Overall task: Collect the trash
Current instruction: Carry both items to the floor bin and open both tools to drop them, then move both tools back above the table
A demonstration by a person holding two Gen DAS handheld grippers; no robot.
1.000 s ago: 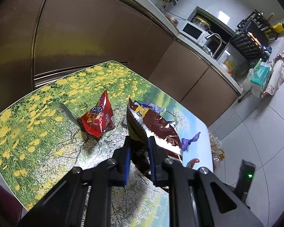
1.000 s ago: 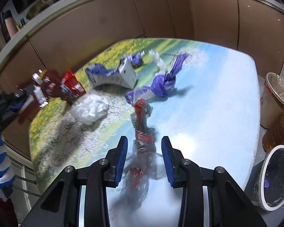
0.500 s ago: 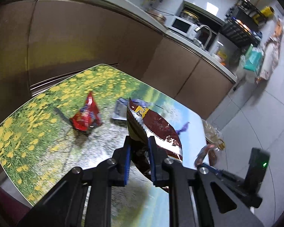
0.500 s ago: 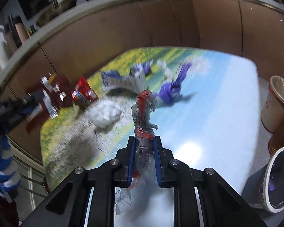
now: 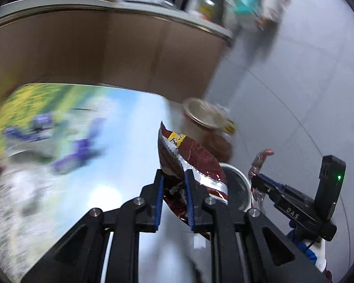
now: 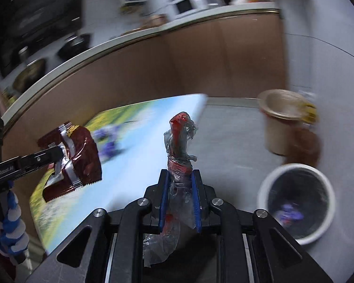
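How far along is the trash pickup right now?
Done: purple scrap already lies in the white bin. In hand: left gripper clamps a brown snack bag; right gripper clamps twisted plastic wrap. Left: purple wrappers on the table.

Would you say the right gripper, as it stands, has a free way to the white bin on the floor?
Probably yes: the right gripper, shut on the twisted plastic wrap, hangs beside the table edge, and nothing shows between it and the open white bin.

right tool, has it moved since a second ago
Yes. The right tool, shut on the twisted plastic wrapper, has lifted off the table and swung toward the white bin on the floor.
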